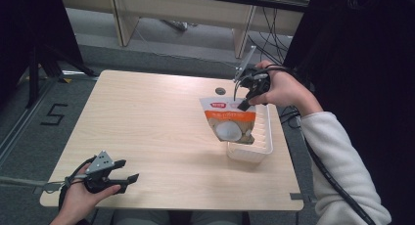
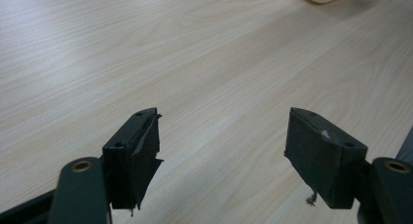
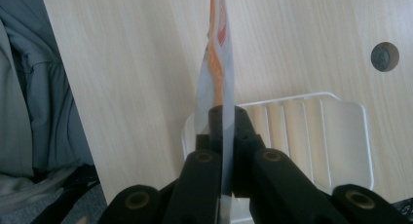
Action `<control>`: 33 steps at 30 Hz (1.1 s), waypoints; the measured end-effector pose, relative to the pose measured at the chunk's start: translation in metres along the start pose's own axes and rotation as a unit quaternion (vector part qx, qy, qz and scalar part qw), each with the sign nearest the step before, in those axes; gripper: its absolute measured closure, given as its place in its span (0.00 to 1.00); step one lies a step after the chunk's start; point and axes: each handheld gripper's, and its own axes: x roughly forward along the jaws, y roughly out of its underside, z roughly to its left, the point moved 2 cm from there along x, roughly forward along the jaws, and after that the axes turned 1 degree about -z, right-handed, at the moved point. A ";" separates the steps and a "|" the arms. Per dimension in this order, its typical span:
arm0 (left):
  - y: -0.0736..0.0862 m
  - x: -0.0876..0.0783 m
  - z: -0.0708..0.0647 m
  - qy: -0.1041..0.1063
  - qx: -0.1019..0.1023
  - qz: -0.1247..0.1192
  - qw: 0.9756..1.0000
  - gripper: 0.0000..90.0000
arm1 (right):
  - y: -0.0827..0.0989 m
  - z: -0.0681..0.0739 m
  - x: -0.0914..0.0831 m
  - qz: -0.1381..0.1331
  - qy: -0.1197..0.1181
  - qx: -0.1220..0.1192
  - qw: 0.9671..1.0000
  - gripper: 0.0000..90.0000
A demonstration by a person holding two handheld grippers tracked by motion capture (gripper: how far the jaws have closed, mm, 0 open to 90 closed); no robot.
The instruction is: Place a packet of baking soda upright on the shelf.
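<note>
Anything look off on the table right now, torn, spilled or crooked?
Only wear: the tape on the left claw pads is frayed, with loose shreds hanging. The pouch hangs tilted from the right claw over the white tray, looks intact, and nothing is spilled on the table.

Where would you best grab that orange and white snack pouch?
By its flat top edge, coming from above. The snack pouch is thin there, so jaws can close across it. The right gripper already pinches that edge, and the pouch hangs over the white tray.
</note>
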 end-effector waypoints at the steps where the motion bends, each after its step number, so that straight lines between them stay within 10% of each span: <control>1: 0.000 0.000 0.000 0.000 -0.001 -0.001 1.000 0.31 | 0.004 -0.002 0.001 -0.002 -0.002 -0.003 1.000 1.00; 33: 0.000 0.000 0.001 -0.001 0.002 0.003 1.000 0.31 | 0.029 -0.003 -0.002 0.010 -0.015 0.000 1.000 1.00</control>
